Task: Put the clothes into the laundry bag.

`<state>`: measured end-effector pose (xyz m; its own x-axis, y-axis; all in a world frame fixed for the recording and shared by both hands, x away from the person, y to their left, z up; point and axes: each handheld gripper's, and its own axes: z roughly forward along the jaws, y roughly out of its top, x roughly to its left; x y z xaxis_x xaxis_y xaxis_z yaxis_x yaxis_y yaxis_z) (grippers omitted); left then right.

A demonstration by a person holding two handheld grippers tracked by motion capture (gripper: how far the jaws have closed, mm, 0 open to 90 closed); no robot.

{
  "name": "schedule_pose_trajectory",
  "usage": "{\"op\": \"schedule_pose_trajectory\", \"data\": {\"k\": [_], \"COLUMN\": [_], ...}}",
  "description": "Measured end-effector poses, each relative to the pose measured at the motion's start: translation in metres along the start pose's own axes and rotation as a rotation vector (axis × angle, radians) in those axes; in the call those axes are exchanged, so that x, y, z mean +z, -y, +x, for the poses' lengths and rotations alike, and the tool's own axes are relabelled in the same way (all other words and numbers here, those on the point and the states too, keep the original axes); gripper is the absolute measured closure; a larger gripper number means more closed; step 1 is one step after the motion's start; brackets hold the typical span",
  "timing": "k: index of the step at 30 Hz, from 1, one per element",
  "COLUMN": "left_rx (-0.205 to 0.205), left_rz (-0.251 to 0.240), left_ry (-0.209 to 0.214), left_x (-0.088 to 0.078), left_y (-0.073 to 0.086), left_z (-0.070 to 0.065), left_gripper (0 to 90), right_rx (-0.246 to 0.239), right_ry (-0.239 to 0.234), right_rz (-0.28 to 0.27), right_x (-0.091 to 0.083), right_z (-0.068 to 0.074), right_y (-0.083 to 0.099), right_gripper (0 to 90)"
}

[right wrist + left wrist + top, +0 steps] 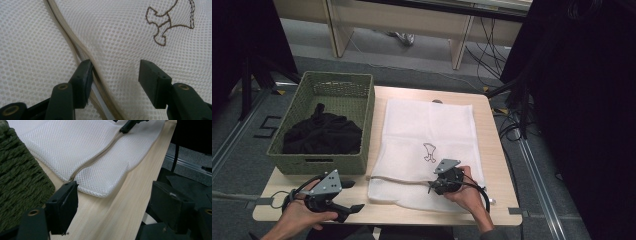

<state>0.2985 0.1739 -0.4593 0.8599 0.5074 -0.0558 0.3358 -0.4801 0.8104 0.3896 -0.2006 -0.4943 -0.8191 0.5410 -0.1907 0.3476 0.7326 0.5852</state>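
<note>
Grippers, two (both open, empty): right gripper (438, 186) over one mesh bag (422, 131), left gripper (353, 196) beside one basket (368, 107).

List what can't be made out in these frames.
- Zipper pull on the mesh bag: the right gripper sits over the zipper in the high view; too small to find.
- Whether the bag holds anything: not visible through the mesh.
- Black cloth in the basket: a dark heap in the high view, garment type unreadable.
- Left gripper: jaws apart over the table; contact hidden.
</note>
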Motion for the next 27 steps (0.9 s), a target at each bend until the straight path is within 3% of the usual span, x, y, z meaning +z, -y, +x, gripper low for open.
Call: {"op": "schedule_pose_trajectory", "data": {"k": [1, 2, 3, 5, 6, 7, 9, 10, 13, 14, 16, 17, 19, 21, 22, 25, 26, 27], "left_rx": [0.022, 0.022, 0.0, -0.013, -0.012, 0.018, 0.023, -0.009, 0.007, -0.012, -0.012, -0.013, -0.01, -0.006, 0.017, 0.021, -0.012, -0.012], "left_rz": [0.0, 0.0, 0.006, 0.001, 0.002, 0.002, 0.003, 0.002, 0.002, 0.004, -0.003, 0.004, 0.004, 0.006, 0.006, -0.003, -0.011, -0.011], "left_ry": [0.0, 0.0, -0.005, -0.005, -0.001, 0.001, 0.004, 0.002, 0.004, -0.008, -0.004, -0.009, -0.015, 0.002, 0.004, -0.009, -0.011, -0.011], "left_x": [0.0, 0.0, 0.0, 0.001, 0.0, 0.0, -0.001, 0.0, -0.001, 0.0, 0.0, -0.001, -0.001, -0.002, -0.003, -0.003, -0.003, -0.003], "left_y": [0.0, 0.0, 0.001, 0.001, 0.0, 0.0, 0.0, 0.0, -0.001, 0.0, 0.0, 0.0, 0.0, -0.001, -0.002, -0.001, -0.001, -0.001], "left_z": [0.001, 0.001, 0.0, -0.001, -0.001, 0.001, 0.001, 0.0, 0.001, 0.0, 0.0, 0.0, 0.0, 0.001, 0.003, 0.002, 0.002, 0.002], "left_gripper": [22.2, 22.2, 22.2, 22.2, 22.2, 22.2, 22.2, 22.2, 22.2, 22.1, 22.2, 22.2, 22.2, 22.2, 22.2, 22.2, 22.2, 22.2], "right_rx": [0.019, 0.019, -0.016, -0.015, 0.016, -0.003, 0.013, -0.009, 0.008, 0.017, 0.007, 0.06, 0.051, 0.052, 0.052, 0.056, 0.062, 0.049], "right_ry": [0.012, 0.012, -0.003, -0.005, -0.008, -0.005, 0.007, 0.008, -0.014, -0.017, -0.026, -0.031, -0.037, -0.018, -0.018, -0.018, -0.018, -0.011], "right_rz": [0.005, 0.005, -0.003, -0.008, 0.005, 0.005, 0.022, 0.022, 0.038, 0.024, 0.005, 0.014, 0.013, 0.021, 0.021, 0.0, -0.014, -0.027], "right_x": [0.0, 0.0, 0.003, 0.005, 0.004, 0.005, 0.006, 0.008, 0.009, 0.011, 0.013, 0.013, 0.014, 0.014, 0.014, 0.013, 0.011, 0.01], "right_z": [0.001, 0.001, -0.001, 0.0, 0.003, 0.002, 0.003, 0.002, 0.003, 0.002, -0.001, 0.001, 0.001, 0.001, 0.001, -0.001, -0.002, -0.004], "right_y": [-0.001, -0.001, -0.004, -0.007, -0.008, -0.009, -0.01, -0.011, -0.012, -0.011, -0.012, -0.012, -0.013, -0.016, -0.016, -0.018, -0.021, -0.023], "right_gripper": [47.1, 47.1, 47.6, 48.4, 49.0, 49.8, 51.4, 53.5, 57.6, 61.4, 64.1, 70.7, 73.0, 81.8, 81.8, 85.0, 85.7, 85.8]}}
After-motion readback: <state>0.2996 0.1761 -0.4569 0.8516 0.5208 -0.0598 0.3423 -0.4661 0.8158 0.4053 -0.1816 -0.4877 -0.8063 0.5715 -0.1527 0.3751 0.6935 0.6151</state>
